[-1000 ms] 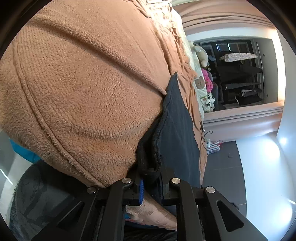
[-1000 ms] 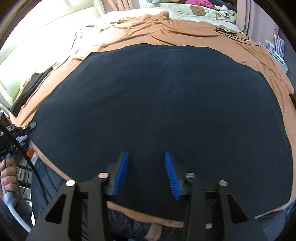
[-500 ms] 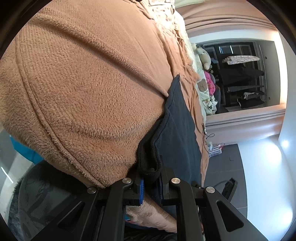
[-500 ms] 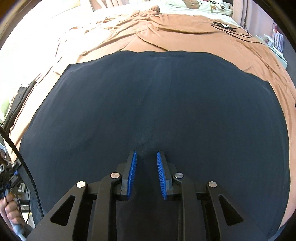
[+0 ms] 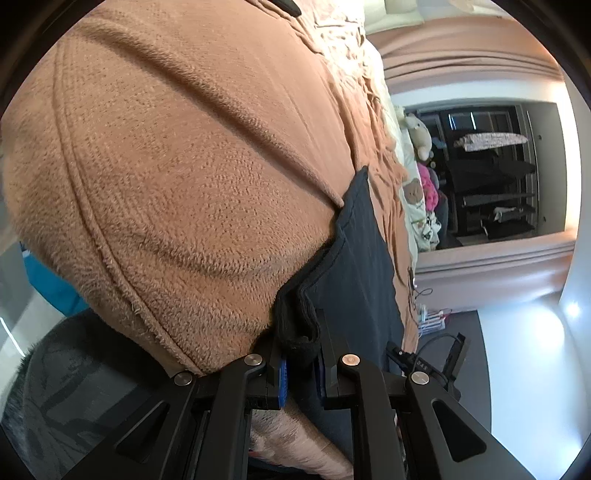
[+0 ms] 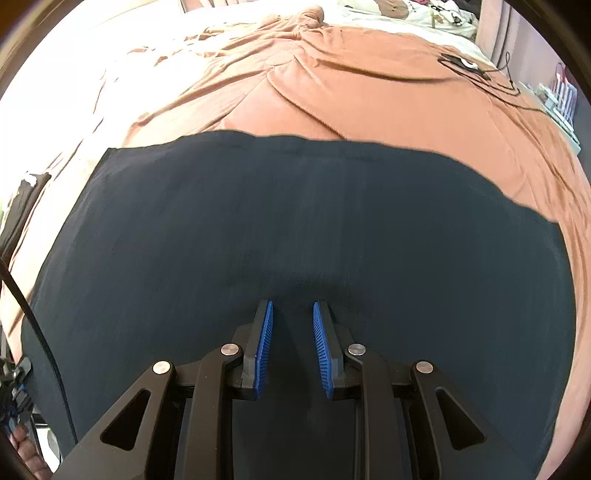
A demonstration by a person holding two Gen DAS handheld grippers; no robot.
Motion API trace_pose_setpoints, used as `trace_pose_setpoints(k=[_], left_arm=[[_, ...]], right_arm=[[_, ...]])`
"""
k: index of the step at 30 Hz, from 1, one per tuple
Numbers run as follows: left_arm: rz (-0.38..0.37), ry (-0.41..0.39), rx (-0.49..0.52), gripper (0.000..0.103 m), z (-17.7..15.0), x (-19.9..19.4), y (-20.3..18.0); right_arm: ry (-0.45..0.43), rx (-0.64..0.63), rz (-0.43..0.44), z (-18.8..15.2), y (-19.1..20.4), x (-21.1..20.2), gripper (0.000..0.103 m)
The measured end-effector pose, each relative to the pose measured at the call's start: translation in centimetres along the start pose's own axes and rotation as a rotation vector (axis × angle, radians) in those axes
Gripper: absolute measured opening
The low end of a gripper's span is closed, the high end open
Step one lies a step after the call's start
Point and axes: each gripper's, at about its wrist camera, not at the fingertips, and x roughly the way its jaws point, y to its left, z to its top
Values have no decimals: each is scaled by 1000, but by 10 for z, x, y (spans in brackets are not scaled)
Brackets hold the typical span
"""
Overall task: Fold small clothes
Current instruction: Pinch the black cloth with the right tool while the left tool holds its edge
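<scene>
A dark navy garment (image 6: pixel 295 229) lies spread flat on a brown fleece blanket (image 6: pixel 369 92) on the bed. My right gripper (image 6: pixel 293 314) sits over the garment's near middle, its blue pads a little apart with only flat cloth beneath them. In the left wrist view my left gripper (image 5: pixel 301 345) is shut on the garment's thick black hem (image 5: pixel 295 317) at the bed's edge. The garment (image 5: pixel 362 266) runs away from that gripper along the blanket (image 5: pixel 184 166).
Cream bedding with teddy-bear print (image 6: pixel 406 11) lies at the far end of the bed. A black cable and small device (image 6: pixel 469 66) rest on the blanket at the far right. A dark wardrobe (image 5: pixel 491 173) stands beyond the bed.
My right gripper narrowed from wide open to a small gap and the view drew back over the garment, showing more blanket beyond it. My left gripper kept its hold on the hem.
</scene>
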Motion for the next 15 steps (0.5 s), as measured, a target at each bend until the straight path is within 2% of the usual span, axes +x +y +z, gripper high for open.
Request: trace_pose_setpoints(k=[6,15], left_arm=[[-1,-11,-21,14,-1,0,1],[10,-27,-32,14,-9,-4,2]], right_arm=[[-4,7,-19,33,-2,22,20],[-8,20,-29,60,-12,41,20]])
